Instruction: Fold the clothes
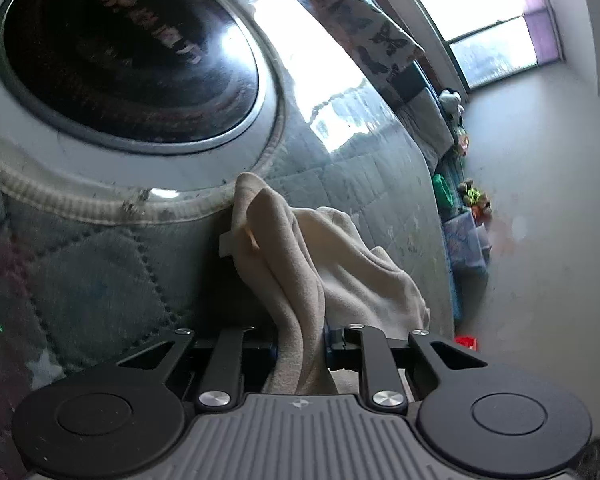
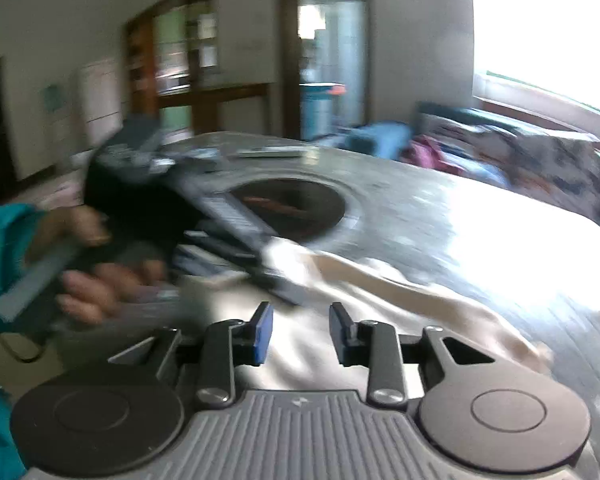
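Gripping a bunched fold of beige cloth (image 1: pixel 300 264), left gripper (image 1: pixel 300 340) angled down toward the table (image 1: pixel 360 184), pads narrow and pressed on the fabric from both sides. Cloth rising in a peak ahead of the fingers, then spilling rightward onto the quilted cover. Small tag (image 1: pixel 227 243) sticking out at the cloth's left edge.

Hovering over the same cloth (image 2: pixel 380 280), right gripper (image 2: pixel 300 332) also tilted down, blue pads partly apart with nothing pinched between them; pale fabric lying below the gap. No telling from this blurred view whether the pads touch it.

Shown only from the right wrist: left gripper (image 2: pixel 276 284) seen from outside, reaching in from the left to the cloth's near end, a hand (image 2: pixel 100 280) wrapped round its handle, teal sleeve (image 2: pixel 4 248) behind. Also a doorway, shelves and a heap of bright clothes (image 2: pixel 440 152) at the table's far side, all smeared by motion.

Shown only from the left wrist: the dark round inset (image 1: pixel 128 56) in the tabletop close up, ringed by pale braided trim, a butterfly-print fabric (image 1: pixel 364 28) along the far edge, a window (image 1: pixel 480 20), and small toys (image 1: pixel 474 196) on the floor by the wall.
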Available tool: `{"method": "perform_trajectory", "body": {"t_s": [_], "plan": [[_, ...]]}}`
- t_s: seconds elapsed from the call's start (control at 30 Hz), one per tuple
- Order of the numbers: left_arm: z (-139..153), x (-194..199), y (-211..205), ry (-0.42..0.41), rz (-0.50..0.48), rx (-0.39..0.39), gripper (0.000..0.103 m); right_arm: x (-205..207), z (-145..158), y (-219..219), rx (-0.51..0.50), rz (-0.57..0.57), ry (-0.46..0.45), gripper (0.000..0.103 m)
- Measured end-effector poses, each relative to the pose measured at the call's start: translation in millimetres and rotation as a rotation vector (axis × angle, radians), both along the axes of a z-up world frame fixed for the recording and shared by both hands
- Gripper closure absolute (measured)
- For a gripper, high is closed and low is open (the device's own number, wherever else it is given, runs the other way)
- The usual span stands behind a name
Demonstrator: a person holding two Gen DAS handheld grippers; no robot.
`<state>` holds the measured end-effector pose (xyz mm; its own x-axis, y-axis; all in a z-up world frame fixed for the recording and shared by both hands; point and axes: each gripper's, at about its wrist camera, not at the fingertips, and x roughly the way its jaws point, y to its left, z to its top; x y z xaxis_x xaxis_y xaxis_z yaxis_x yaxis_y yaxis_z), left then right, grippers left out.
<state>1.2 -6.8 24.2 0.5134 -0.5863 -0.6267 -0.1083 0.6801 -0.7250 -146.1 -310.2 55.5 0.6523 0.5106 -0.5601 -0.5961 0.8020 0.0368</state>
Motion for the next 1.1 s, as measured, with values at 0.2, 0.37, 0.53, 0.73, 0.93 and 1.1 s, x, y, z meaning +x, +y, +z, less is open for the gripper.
{"method": "perform_trajectory", "body": {"t_s": [0.2, 0.37, 0.53, 0.73, 0.93, 1.1], "plan": [[5.8, 2.4, -4.8, -0.035, -0.031, 0.063, 0.082, 39.3, -13.6, -62.8, 0.001, -0.265, 0.045, 0.068], [8.3, 3.6, -7.1, -0.054, -0.044, 0.103, 0.081, 66.8, -35.9, -97.1, 0.056, -0.398, 0.124, 0.068], [9.2, 5.8, -8.3, -0.064, -0.063, 0.125, 0.081, 78.5, -53.9, -109.4, 0.123, -0.445, 0.179, 0.068], [16.3, 6.5, -15.3, -0.101, -0.096, 0.191, 0.082, 66.1, -51.0, -110.7, 0.151, -0.416, 0.158, 0.091], [40.5, 13.9, -36.3, -0.178, -0.156, 0.22, 0.085, 47.5, -30.3, -115.3, 0.106, -0.43, 0.061, 0.095], [61.5, 27.9, -81.0, -0.255, -0.249, 0.228, 0.086, 40.0, -6.8, -137.0, 0.045, -0.495, -0.01, 0.095]]}}
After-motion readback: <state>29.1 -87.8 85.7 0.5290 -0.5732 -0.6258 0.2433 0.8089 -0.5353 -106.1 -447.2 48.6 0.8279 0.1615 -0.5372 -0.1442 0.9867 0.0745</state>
